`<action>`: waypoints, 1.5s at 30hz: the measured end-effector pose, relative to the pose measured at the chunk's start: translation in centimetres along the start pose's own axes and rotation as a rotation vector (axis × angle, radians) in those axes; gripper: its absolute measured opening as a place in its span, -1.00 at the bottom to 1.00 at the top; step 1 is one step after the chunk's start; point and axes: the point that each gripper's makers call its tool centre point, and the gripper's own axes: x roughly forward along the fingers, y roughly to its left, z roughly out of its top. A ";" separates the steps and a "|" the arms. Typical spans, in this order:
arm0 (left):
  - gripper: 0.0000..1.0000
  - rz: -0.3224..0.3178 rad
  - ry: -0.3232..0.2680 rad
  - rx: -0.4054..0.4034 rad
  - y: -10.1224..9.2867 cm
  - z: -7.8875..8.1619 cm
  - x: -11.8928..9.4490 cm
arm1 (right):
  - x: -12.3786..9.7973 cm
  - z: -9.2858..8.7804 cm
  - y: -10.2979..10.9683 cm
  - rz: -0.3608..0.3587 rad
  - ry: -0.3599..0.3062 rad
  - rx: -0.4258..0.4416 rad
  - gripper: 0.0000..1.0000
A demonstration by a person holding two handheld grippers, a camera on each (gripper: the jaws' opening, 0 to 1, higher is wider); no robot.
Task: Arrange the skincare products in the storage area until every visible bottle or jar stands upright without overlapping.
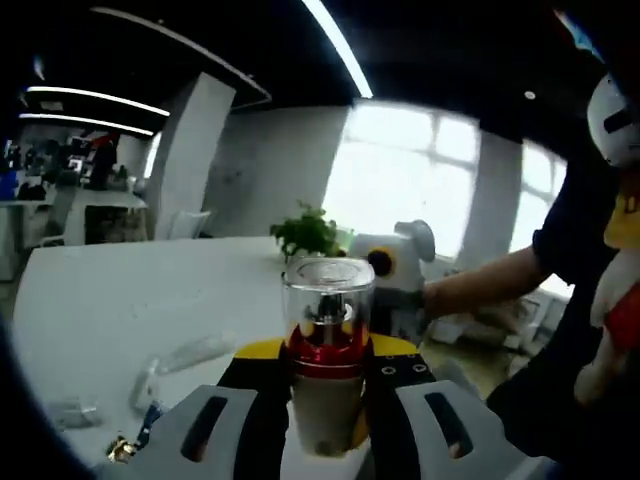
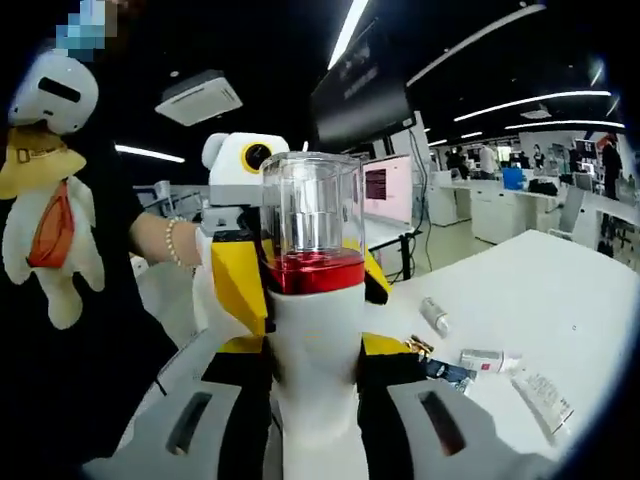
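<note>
A pump bottle [image 1: 327, 300] with a clear cap, a red collar and a pale body stands upright between the black jaws of my left gripper [image 1: 327, 390], which is shut on its body. In the right gripper view the same bottle [image 2: 312, 230] sits between the jaws of my right gripper [image 2: 315, 375], likewise shut on it. The two grippers face each other across the bottle. The right one's white and yellow head [image 1: 395, 262] shows behind the bottle, and the left one's head [image 2: 245, 165] with yellow jaws shows behind it in the right gripper view. The bottle is lifted above the white table [image 1: 110, 300].
Lying on the table are a white tube [image 1: 190, 352], small items [image 1: 75, 410], a small bottle [image 2: 433, 315] and two more tubes [image 2: 485, 360] [image 2: 545, 400]. A potted plant [image 1: 305, 235] stands at the far edge. The person's arm [image 1: 490, 285] and a plush toy [image 2: 50, 200] are close by.
</note>
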 end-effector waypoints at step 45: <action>-0.53 -0.101 0.336 0.143 2.8 -16.0 8.1 | -2.0 -17.1 -5.0 -0.196 0.299 -0.085 -0.37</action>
